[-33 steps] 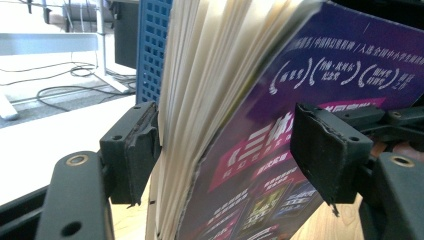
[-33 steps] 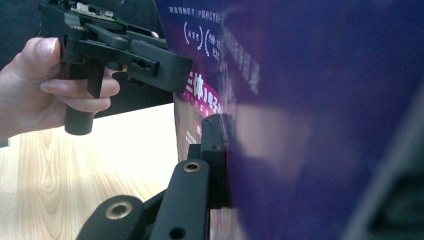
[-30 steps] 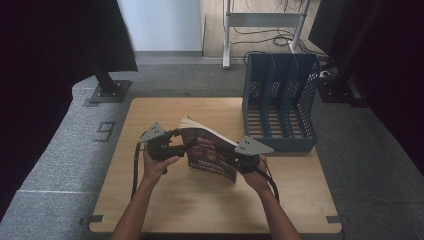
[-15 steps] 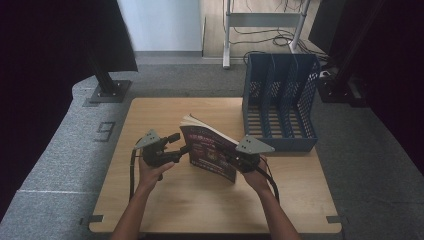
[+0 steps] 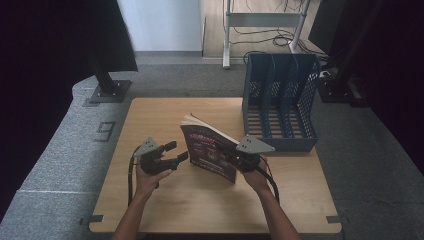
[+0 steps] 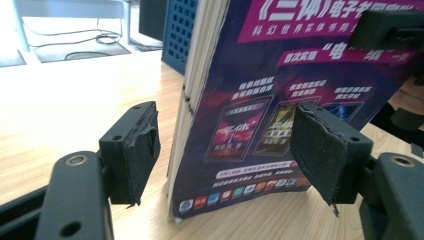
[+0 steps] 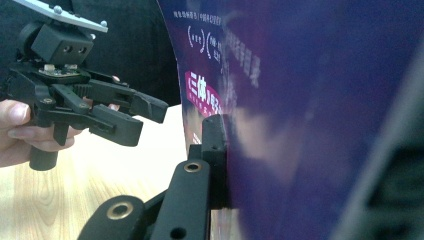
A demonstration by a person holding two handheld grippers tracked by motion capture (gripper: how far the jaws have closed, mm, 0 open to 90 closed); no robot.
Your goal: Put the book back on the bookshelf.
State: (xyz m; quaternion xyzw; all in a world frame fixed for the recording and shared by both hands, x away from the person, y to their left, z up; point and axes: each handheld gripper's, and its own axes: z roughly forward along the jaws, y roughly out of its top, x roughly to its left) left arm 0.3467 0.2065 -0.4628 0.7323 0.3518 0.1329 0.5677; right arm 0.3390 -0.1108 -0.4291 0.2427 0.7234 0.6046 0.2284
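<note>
Book [image 5: 209, 152] stands upright, clamped in my right gripper [image 5: 235, 156]; my left gripper [image 5: 176, 151] gapes wide beside it, holding nothing.

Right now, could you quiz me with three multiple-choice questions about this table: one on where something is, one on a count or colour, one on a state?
1. Where does the blue file rack stand?
A. far right of the table
B. near left corner
C. on the floor

2. How many slots does the rack have?
A. one
B. three
C. six

3. How is the left gripper?
A. clamped on the book
B. lying on the table
C. open, apart from the book

Answers: 1 A, the high view shows it at the table's far right edge. 2 B, dividers split it into three slots. 3 C, its jaws stand spread beside the book, while the right gripper grips the cover.
</note>
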